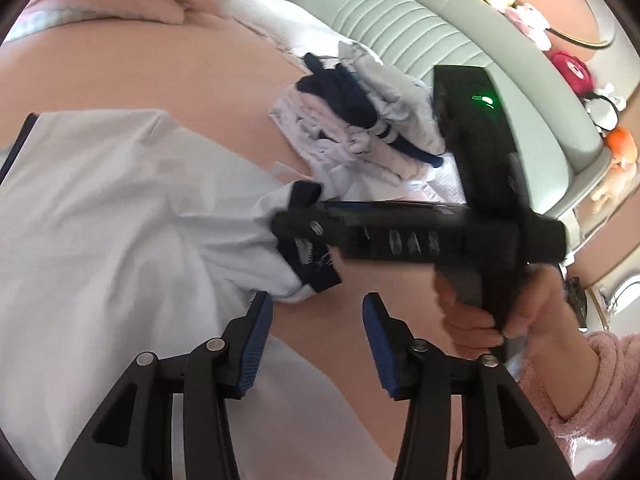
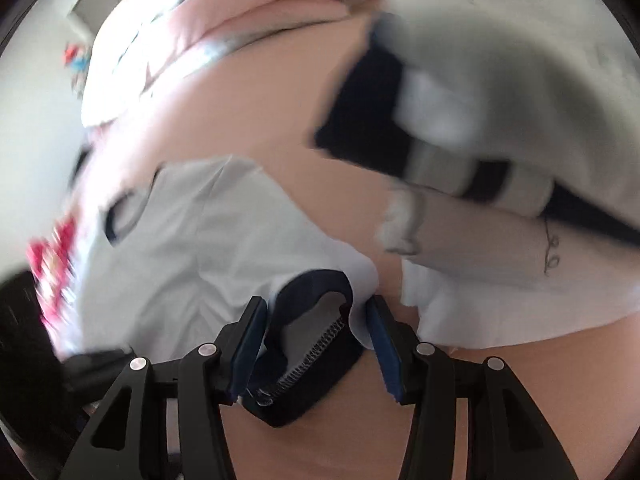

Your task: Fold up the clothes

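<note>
A white T-shirt (image 1: pixel 112 208) with navy cuffs lies spread on the pink bed sheet (image 1: pixel 132 68). My left gripper (image 1: pixel 316 320) is open and empty, hovering just below the shirt's right sleeve. My right gripper (image 1: pixel 296 232) reaches in from the right, its tips at the navy sleeve cuff (image 1: pixel 308 196). In the right wrist view the right gripper (image 2: pixel 316 320) has its jaws apart with the navy cuff (image 2: pixel 312 320) lying between the pads; the pads do not press it. The white shirt (image 2: pixel 192 248) spreads away to the left.
A heap of white, grey and navy clothes (image 1: pixel 360 120) lies beyond the sleeve; it also fills the right wrist view (image 2: pixel 480 128) at upper right. A green padded headboard (image 1: pixel 400 20) with plush toys (image 1: pixel 568 68) runs behind. A pink folded blanket (image 1: pixel 132 0) lies at the back left.
</note>
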A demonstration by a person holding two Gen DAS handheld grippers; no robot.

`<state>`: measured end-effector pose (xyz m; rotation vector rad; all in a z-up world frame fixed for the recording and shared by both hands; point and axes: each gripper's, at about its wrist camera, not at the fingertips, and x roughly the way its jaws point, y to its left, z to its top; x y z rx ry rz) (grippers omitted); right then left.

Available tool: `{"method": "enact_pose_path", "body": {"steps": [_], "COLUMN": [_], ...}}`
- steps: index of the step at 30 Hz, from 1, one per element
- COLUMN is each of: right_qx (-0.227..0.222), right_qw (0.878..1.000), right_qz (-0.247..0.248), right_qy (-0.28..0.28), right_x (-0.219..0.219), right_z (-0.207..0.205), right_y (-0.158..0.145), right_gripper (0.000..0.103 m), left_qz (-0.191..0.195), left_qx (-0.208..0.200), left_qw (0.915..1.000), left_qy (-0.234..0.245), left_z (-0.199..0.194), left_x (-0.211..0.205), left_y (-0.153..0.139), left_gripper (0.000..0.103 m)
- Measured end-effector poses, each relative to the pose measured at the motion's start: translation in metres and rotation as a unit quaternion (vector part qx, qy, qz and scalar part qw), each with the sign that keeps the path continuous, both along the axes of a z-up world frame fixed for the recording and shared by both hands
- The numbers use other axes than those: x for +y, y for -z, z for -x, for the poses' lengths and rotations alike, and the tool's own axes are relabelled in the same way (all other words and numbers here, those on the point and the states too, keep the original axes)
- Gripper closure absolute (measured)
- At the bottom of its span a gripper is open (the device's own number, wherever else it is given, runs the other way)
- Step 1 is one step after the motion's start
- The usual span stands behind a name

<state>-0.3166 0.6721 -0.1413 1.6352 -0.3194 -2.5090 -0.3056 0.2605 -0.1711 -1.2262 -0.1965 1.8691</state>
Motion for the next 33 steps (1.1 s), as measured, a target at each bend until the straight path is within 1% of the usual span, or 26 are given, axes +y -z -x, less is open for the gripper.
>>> {"method": "enact_pose_path", "body": {"steps": [1, 2, 4, 6, 7, 10, 12, 13, 14, 15, 16, 17, 19, 21, 23, 24, 25, 28, 31, 32, 33], "right_qx": [-0.008, -0.012, -0.023, -0.039, -0.044, -0.036, -0.026, -0.021, -0.017, -0.016, -0.015, -0.016, -0.022, -0.028, -0.030, -0.031, -0.033, -0.045, -0.041, -0.039, -0.034], "right_qw": [1.000, 0.998, 0.996, 0.990, 0.988, 0.994, 0.998, 0.999, 0.999, 1.000, 1.000, 1.000, 1.000, 0.999, 0.999, 0.999, 0.999, 0.998, 0.999, 0.999, 0.999], "right_qz": [-0.026, -0.049, -0.081, -0.129, -0.145, -0.103, -0.058, -0.033, -0.010, 0.006, 0.012, 0.014, 0.001, 0.006, 0.012, 0.016, 0.021, 0.016, -0.002, -0.008, -0.012], "right_qy": [-0.012, -0.021, -0.026, -0.028, -0.025, 0.005, 0.019, 0.023, 0.026, 0.024, 0.023, 0.023, 0.023, 0.030, 0.037, 0.036, 0.036, 0.034, 0.035, 0.036, 0.038], "right_x": [-0.006, -0.009, -0.007, -0.004, -0.001, 0.016, 0.021, 0.023, 0.023, 0.021, 0.018, 0.015, 0.011, 0.015, 0.032, 0.031, 0.030, 0.025, 0.018, 0.016, 0.014], "right_z": [-0.002, -0.006, -0.014, -0.021, -0.024, -0.027, -0.023, -0.020, -0.019, -0.018, -0.017, -0.016, -0.013, -0.005, -0.006, -0.004, -0.002, 0.003, 0.007, 0.009, 0.010], "right_y": [-0.001, -0.001, 0.001, 0.001, -0.001, -0.012, -0.019, -0.022, -0.025, -0.025, -0.024, -0.022, -0.017, -0.009, -0.011, -0.009, -0.007, 0.003, 0.006, 0.007, 0.007], "right_gripper": [0.053, 0.053, 0.053, 0.051, 0.050, 0.050, 0.050, 0.050, 0.050, 0.050, 0.050, 0.050, 0.050, 0.050, 0.050, 0.050, 0.050, 0.050, 0.050, 0.050, 0.050], "left_qz": [-0.001, 0.011, 0.033, 0.025, 0.018, -0.004, -0.017, -0.013, 0.006, 0.024, 0.042, 0.054, 0.079, 0.097, 0.138, 0.137, 0.135, 0.120, 0.125, 0.127, 0.123], "left_qx": [0.004, 0.009, 0.017, 0.026, 0.029, 0.037, 0.043, 0.057, 0.081, 0.091, 0.100, 0.096, 0.087, 0.086, 0.087, 0.085, 0.083, 0.096, 0.106, 0.118, 0.119], "left_qw": [1.0000, 0.9999, 0.9992, 0.9990, 0.9990, 0.9988, 0.9984, 0.9979, 0.9967, 0.9955, 0.9939, 0.9938, 0.9930, 0.9916, 0.9864, 0.9865, 0.9866, 0.9871, 0.9860, 0.9844, 0.9849], "left_qy": [-0.007, -0.001, 0.012, 0.026, 0.028, 0.032, 0.034, 0.026, 0.002, -0.010, -0.020, -0.016, -0.008, -0.001, -0.019, -0.030, -0.040, -0.044, -0.027, -0.027, -0.026], "left_z": [0.002, 0.004, 0.009, 0.008, 0.008, 0.008, 0.008, 0.008, 0.008, 0.006, 0.004, 0.006, 0.009, 0.009, 0.009, 0.010, 0.010, 0.003, -0.009, -0.014, -0.015], "left_x": [-0.002, 0.004, 0.014, 0.019, 0.017, 0.011, 0.007, 0.007, 0.008, 0.010, 0.013, 0.020, 0.035, 0.052, 0.060, 0.058, 0.056, 0.050, 0.048, 0.047, 0.046], "left_y": [-0.001, 0.002, 0.006, 0.004, 0.002, -0.004, -0.009, -0.012, -0.016, -0.017, -0.018, -0.015, -0.008, -0.001, 0.007, 0.005, 0.003, -0.005, -0.008, -0.009, -0.009], "left_gripper": [0.060, 0.057, 0.057, 0.057, 0.057, 0.057, 0.057, 0.057, 0.057, 0.057, 0.057, 0.057, 0.057, 0.062, 0.089, 0.096, 0.098, 0.099, 0.099, 0.100, 0.100]}}
